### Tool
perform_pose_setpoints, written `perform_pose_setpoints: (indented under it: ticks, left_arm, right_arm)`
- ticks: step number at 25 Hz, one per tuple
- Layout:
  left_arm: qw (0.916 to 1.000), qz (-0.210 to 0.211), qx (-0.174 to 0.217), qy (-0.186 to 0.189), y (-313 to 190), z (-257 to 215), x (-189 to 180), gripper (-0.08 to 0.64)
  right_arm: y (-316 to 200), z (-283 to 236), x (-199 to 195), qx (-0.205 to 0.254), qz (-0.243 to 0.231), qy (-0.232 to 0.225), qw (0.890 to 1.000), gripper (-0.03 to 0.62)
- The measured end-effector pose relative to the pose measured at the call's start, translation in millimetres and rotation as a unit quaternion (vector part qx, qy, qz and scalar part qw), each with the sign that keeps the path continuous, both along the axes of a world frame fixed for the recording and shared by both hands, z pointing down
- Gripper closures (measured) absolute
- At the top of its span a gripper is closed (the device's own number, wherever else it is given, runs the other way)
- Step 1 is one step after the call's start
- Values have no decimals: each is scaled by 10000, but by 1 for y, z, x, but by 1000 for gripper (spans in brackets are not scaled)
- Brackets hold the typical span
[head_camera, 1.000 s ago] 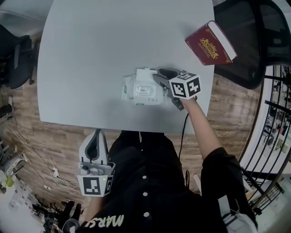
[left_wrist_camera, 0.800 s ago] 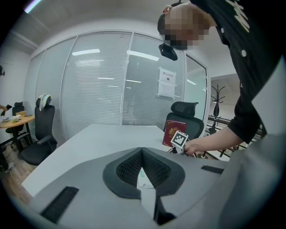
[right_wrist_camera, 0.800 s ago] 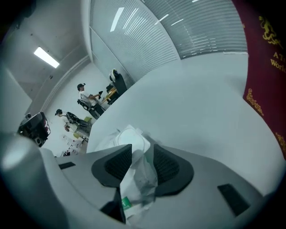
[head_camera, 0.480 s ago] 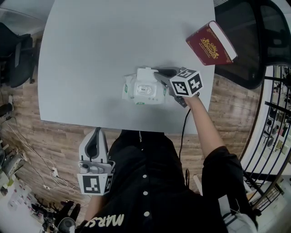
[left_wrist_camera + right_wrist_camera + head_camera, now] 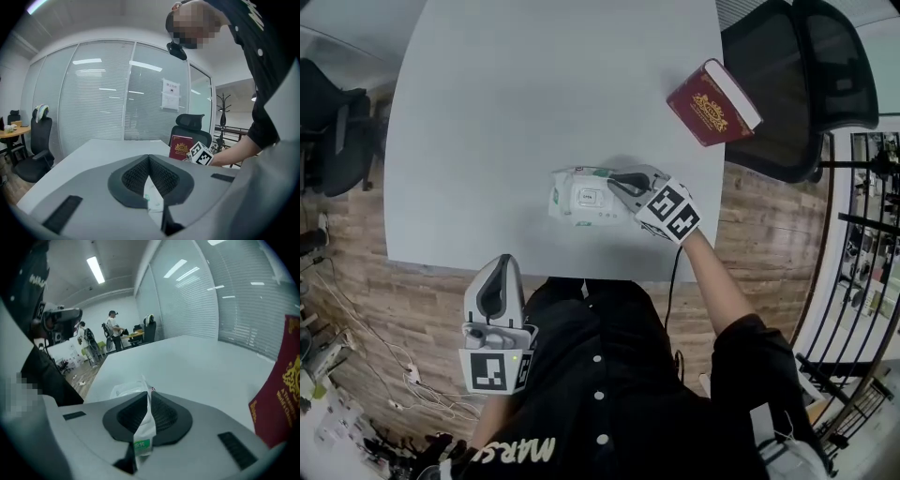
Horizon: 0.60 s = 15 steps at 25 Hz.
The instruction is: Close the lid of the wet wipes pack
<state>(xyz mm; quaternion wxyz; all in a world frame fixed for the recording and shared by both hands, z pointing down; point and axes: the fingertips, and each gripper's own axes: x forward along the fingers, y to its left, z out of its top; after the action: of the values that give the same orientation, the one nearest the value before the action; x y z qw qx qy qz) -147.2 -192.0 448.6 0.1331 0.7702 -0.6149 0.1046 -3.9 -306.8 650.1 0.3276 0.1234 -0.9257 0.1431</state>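
Pinching end flap of wet wipes pack [image 5: 565, 208]: right gripper [image 5: 617, 179], jaws just been closing, film clamped between pads, guessing to steady pack. Pack flat on table [image 5: 534, 94] near front edge, lid [image 5: 591, 197] looks down already. Left gripper [image 5: 499, 266] closed, empty, idle off table. Count: one pack, one red book [image 5: 712, 101], two grippers

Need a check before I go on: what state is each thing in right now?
White soft wet wipes pack: lying on the grey table, lid flat, looks shut.
Right tongs: jaws have just been closing, now clamped on the pack's end flap.
Left tongs: shut, empty, held off the table.
Dark red hardback book: closed, on the table.
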Motion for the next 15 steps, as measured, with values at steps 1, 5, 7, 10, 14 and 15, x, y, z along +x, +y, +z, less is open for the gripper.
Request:
perform_pose_setpoints:
  ticks: [1, 5, 7, 10, 14, 15]
  left_arm:
    - [10000, 22, 48, 4, -2, -3, 1, 554]
    - [9998, 76, 183, 22, -7, -13, 1, 554]
    - [9997, 85, 224, 31, -8, -15, 1, 554]
    - [9996, 98, 252, 25, -8, -16, 1, 554]
    - [9996, 62, 263, 29, -7, -18, 0, 554]
    - [9996, 50, 265, 28, -6, -18, 0, 554]
  right_arm:
    - [6, -2, -1, 232, -102, 73, 9997, 545]
    - [32, 3, -3, 1047, -610, 500, 9914, 543]
    - [44, 10, -2, 1225, -829, 726, 9863, 540]
    - [55, 19, -1, 1313, -1022, 964, 9813, 523]
    - [64, 28, -2, 1149, -1130, 1088, 9809, 505]
    - [66, 30, -2, 1099, -1161, 1107, 9809, 505]
